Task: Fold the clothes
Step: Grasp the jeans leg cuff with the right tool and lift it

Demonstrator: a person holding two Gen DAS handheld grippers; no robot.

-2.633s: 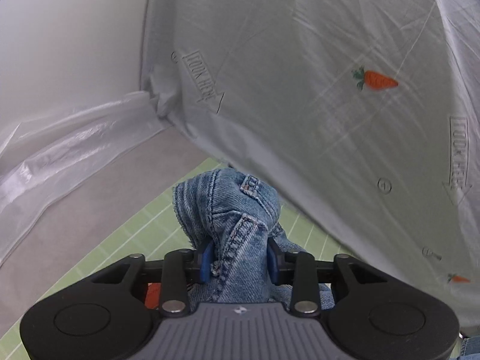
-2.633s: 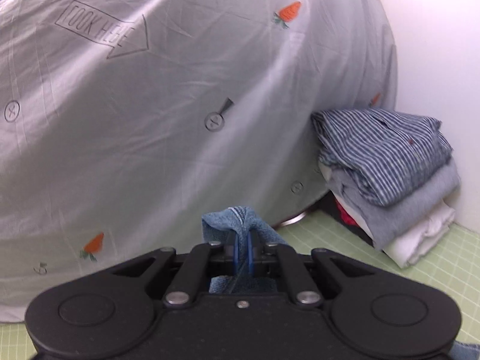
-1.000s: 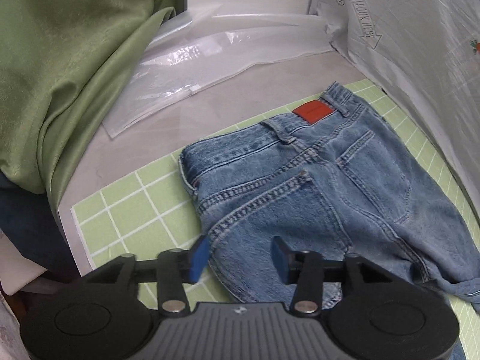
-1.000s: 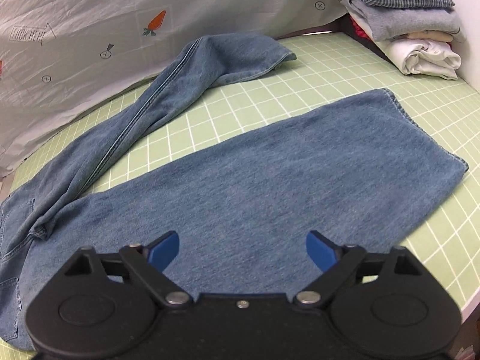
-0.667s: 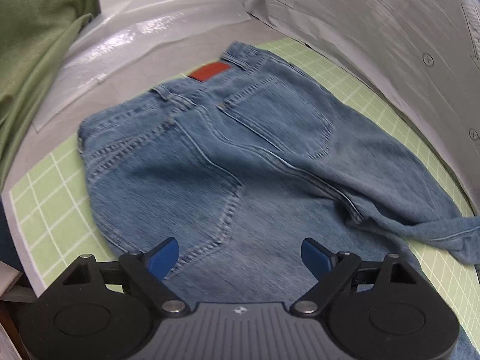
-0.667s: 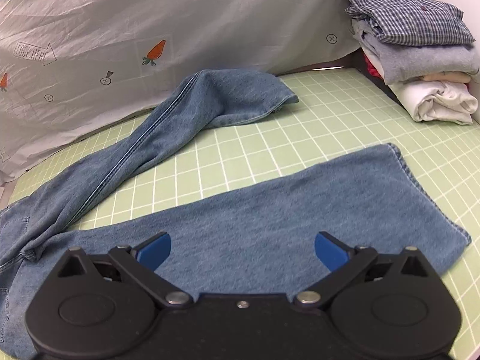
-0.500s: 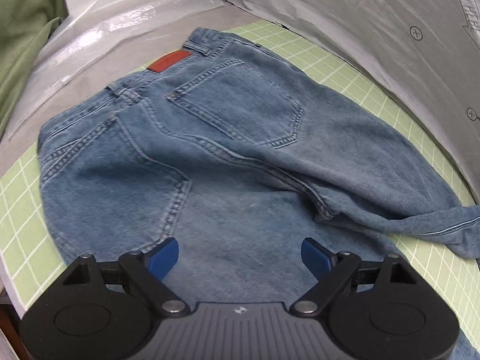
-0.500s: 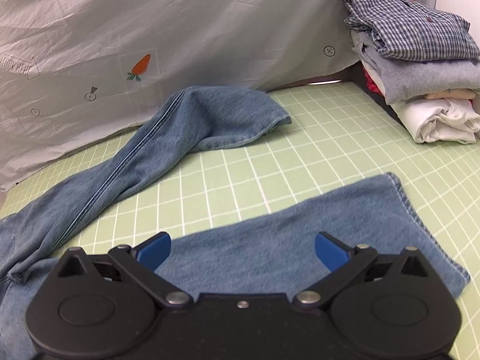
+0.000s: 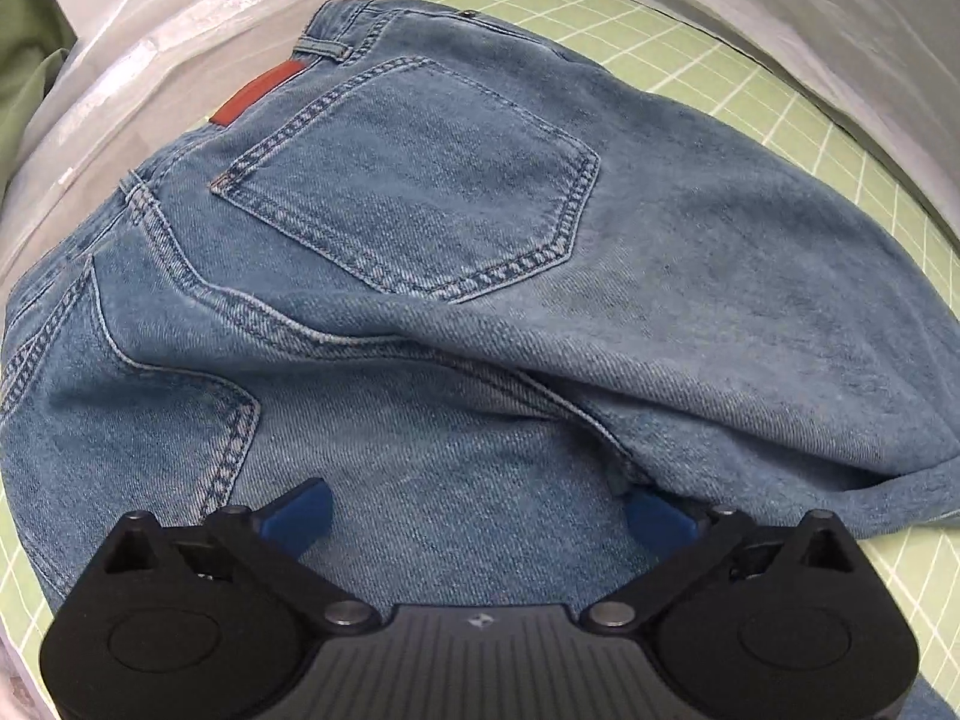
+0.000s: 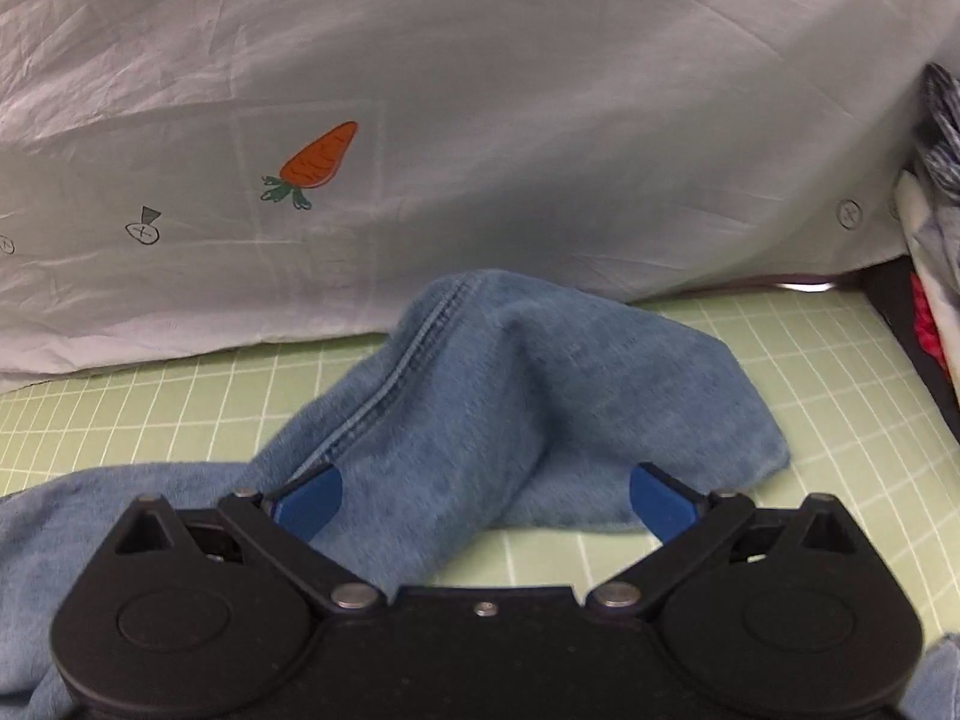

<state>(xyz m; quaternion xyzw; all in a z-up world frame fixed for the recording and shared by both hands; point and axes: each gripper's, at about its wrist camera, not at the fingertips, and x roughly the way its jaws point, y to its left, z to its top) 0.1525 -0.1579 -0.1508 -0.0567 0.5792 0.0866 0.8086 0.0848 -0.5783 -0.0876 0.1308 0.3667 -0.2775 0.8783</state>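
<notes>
Blue jeans (image 9: 420, 192) lie back side up on the green grid mat (image 9: 750, 78), with a back pocket and a red waist patch (image 9: 258, 93) showing. My left gripper (image 9: 477, 513) hovers close over the seat where the two legs meet. Its jaws are opening wide and its pads press on nothing. In the right wrist view the far leg's end (image 10: 528, 384) lies humped on the mat (image 10: 810, 390). My right gripper (image 10: 486, 503) stands wide open just above that leg, with denim under the gap but not pinched.
A grey sheet printed with carrots (image 10: 480, 120) hangs behind the mat. A stack of folded clothes (image 10: 936, 228) sits at the far right edge. Clear plastic film (image 9: 150, 60) and a green cloth (image 9: 24, 90) lie beyond the jeans' waistband.
Both grippers, earlier shut on denim, have let go and the jeans now lie on the mat. The left one widened and came closer over the seat. The right one swung to the far leg's end.
</notes>
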